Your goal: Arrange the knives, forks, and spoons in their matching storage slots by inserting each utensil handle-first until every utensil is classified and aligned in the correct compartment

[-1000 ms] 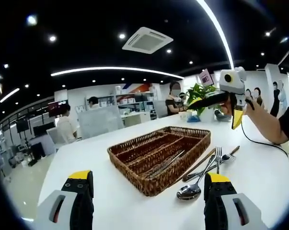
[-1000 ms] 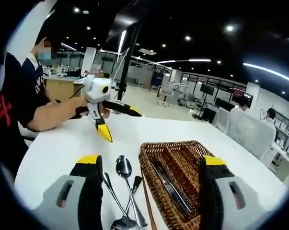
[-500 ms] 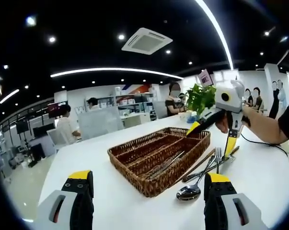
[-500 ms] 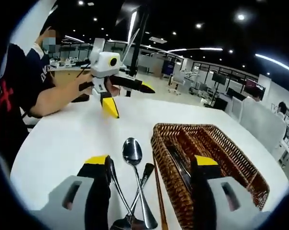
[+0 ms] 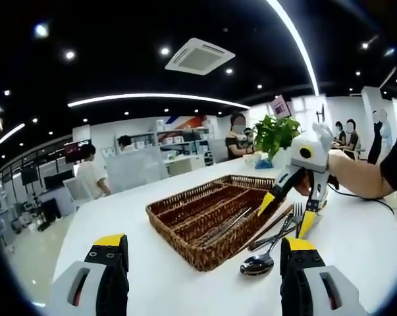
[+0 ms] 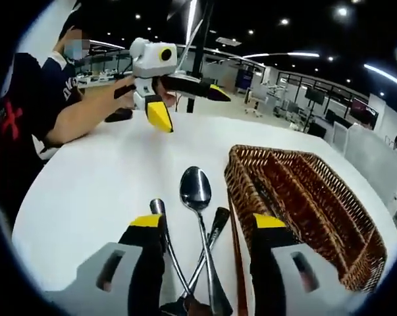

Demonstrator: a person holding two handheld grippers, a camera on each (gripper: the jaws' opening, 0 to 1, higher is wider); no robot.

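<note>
A brown wicker tray (image 5: 174, 236) with long slots sits mid-table, and some cutlery (image 5: 226, 224) lies in one slot. To its right lie a loose spoon (image 5: 256, 264), a fork (image 5: 299, 211) and a wood-coloured stick (image 5: 272, 226). My left gripper (image 5: 203, 262) hangs open near the table's front edge, holding nothing. My right gripper (image 5: 286, 214) is open and tilted down over the loose cutlery. In the right gripper view, the right gripper (image 6: 207, 227) straddles the spoon (image 6: 197, 188) and two dark handles. The tray (image 6: 241, 179) lies to the right. The left gripper (image 6: 188, 105) is open beyond.
The white table (image 5: 119, 224) has free room left of the tray. A person's arm (image 6: 86, 118) reaches in from the left. A potted plant (image 5: 275, 135) stands at the far edge, and a black cable (image 5: 366, 197) trails on the right. People stand in the background.
My right gripper has come down from above the table's far side to just over the loose cutlery, and the spoon now lies between its jaws. The left gripper has stayed put.
</note>
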